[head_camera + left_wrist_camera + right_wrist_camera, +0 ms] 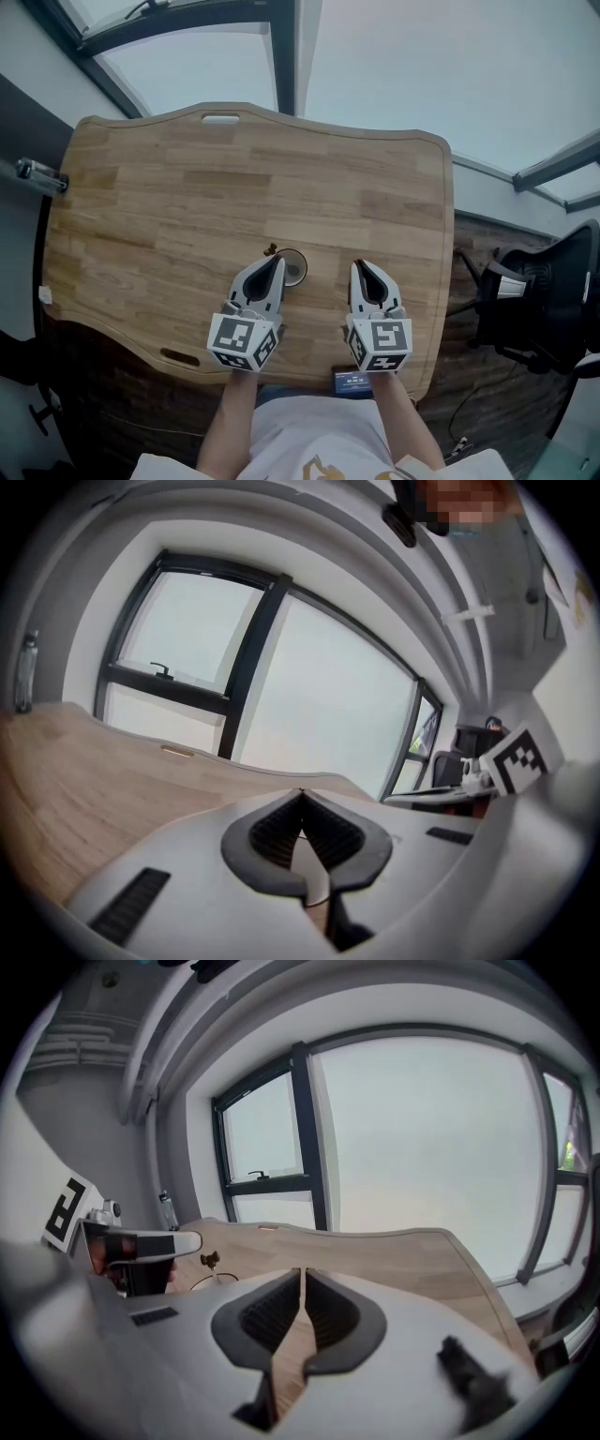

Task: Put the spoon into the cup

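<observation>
Nearest to us, our forearms (230,412) run out of the bottom of the head view, cut off by the frame edge. A small blue object (354,380) lies at the near edge of the wooden table (169,206), too small for us to identify.

The left gripper (273,267) hangs above the table with its marker cube (244,341) toward us. In the left gripper view its jaws (301,803) meet at the tips with nothing clamped between them. Only a pale sliver shows through the gap behind them, and we cannot say what it is.

The right gripper (364,272) is beside it, apart from it. Its jaws (302,1279) are closed to a thin slit and empty, with only table wood showing behind them.

The left gripper's tip covers the near side of the cup (294,268), which stands near the middle of the table. The spoon (272,250) appears to stand in the cup. Only its dark upper end clears the rim, and its lower part is hidden. From the right gripper view the cup (212,1284) reads as a thin arc and the spoon's top (210,1260) as a small dark knob.

Farther off, a bottle (37,174) is at the table's left edge. An office chair (548,295) stands to the right and is partly cut off. Beyond is the window (422,66).
</observation>
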The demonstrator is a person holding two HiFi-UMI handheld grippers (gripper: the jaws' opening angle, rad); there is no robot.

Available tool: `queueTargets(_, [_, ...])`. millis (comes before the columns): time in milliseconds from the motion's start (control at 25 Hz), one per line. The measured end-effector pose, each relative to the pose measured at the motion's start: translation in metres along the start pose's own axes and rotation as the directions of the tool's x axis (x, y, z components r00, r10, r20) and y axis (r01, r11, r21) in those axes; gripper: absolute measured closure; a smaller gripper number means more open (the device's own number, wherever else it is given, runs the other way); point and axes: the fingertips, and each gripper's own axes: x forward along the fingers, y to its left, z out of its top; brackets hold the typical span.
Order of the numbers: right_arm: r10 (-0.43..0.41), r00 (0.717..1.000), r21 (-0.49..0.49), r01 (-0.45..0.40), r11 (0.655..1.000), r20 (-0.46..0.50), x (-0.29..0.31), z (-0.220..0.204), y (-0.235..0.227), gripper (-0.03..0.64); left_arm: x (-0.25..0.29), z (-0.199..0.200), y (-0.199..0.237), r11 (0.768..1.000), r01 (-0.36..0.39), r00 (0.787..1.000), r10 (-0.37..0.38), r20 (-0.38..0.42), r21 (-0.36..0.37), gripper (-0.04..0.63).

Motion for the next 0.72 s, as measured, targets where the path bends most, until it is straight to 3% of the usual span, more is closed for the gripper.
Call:
queueTargets(80, [-0.010, 1.000, -0.011, 0.010, 1.000, 0.027, -0.006, 0.008, -0.001, 0.584, -0.001, 0.002, -0.004, 1.000, 0.008, 1.000, -0.008, -0.002, -0.007, 0.581])
queueTargets(440, [-0.032, 0.992, -0.034, 0.037, 0.999, 0.121, -0.040, 0.032, 0.010, 0.584, -0.022, 0.014, -0.017, 0.994, -0.018, 1.000, 0.019, -0.011, 0.105, 0.583])
queueTargets(720, [-0.046, 0.987, -0.073, 0.058, 0.996, 0.156, -0.070, 0.041, 0.028, 0.584, -0.051, 0.030, -0.022, 0.996, -0.028, 0.999, 0.025, 0.037, 0.083, 0.581])
